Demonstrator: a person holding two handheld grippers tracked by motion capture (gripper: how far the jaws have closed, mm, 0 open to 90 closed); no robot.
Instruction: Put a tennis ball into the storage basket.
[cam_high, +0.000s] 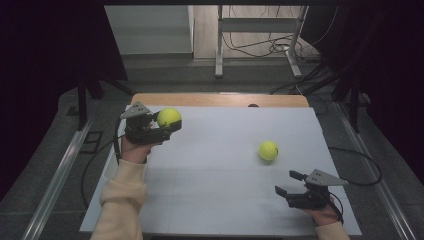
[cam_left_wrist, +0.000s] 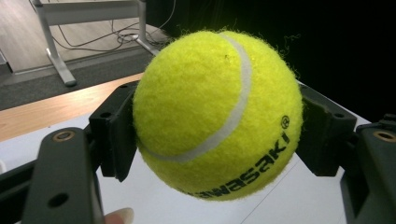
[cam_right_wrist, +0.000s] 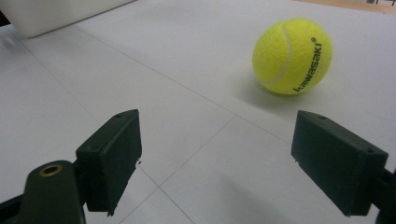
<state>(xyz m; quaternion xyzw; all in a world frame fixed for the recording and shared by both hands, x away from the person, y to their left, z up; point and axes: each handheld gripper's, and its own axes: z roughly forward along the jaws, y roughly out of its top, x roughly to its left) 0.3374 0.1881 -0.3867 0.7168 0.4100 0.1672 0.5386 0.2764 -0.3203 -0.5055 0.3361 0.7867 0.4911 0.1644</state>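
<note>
Near the table's right edge, second tennis ball (cam_high: 268, 150) lies ahead-left of my wide right gripper (cam_high: 289, 183) | left gripper (cam_high: 169, 125) clamps first tennis ball (cam_high: 169, 118)

- A white sheet (cam_high: 220, 200) covers the wooden table (cam_high: 210, 99), whose far edge stays bare.
- A grey metal stand (cam_high: 257, 30) rises beyond it.
- Cables (cam_high: 272, 47) lie tangled on the floor.

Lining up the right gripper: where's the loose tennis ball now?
The loose tennis ball lies on the white table, right of centre in the high view, just ahead of the open right gripper.
</note>
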